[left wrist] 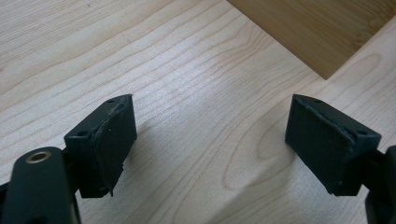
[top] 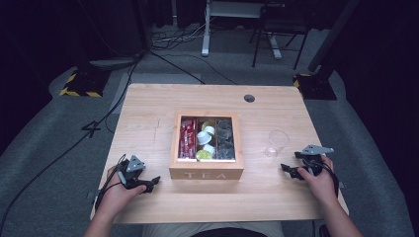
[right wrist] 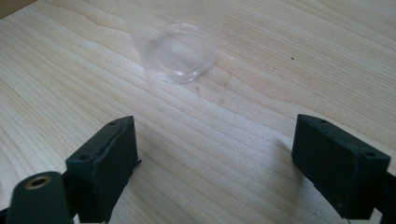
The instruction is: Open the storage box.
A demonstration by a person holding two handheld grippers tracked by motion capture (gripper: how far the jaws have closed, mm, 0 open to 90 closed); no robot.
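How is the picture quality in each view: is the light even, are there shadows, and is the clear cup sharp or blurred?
High view: the table is lit and the room behind it is dark; the clear cup looks faint. Left gripper view: sharp wood grain, soft shadows beside the fingers. Right gripper view: the cup's upper part fades into the wood, its base is clearer; a shadow lies beside the fingers.

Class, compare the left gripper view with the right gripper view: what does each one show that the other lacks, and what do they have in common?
Left gripper view alone: a corner of the wooden tea box at the upper right, beyond the left gripper.

Right gripper view alone: the clear plastic cup standing upright on the table ahead of the right gripper, apart from its jaws.

Shared: the light wooden table under both, and in each a pair of black jaws spread wide with nothing between them.
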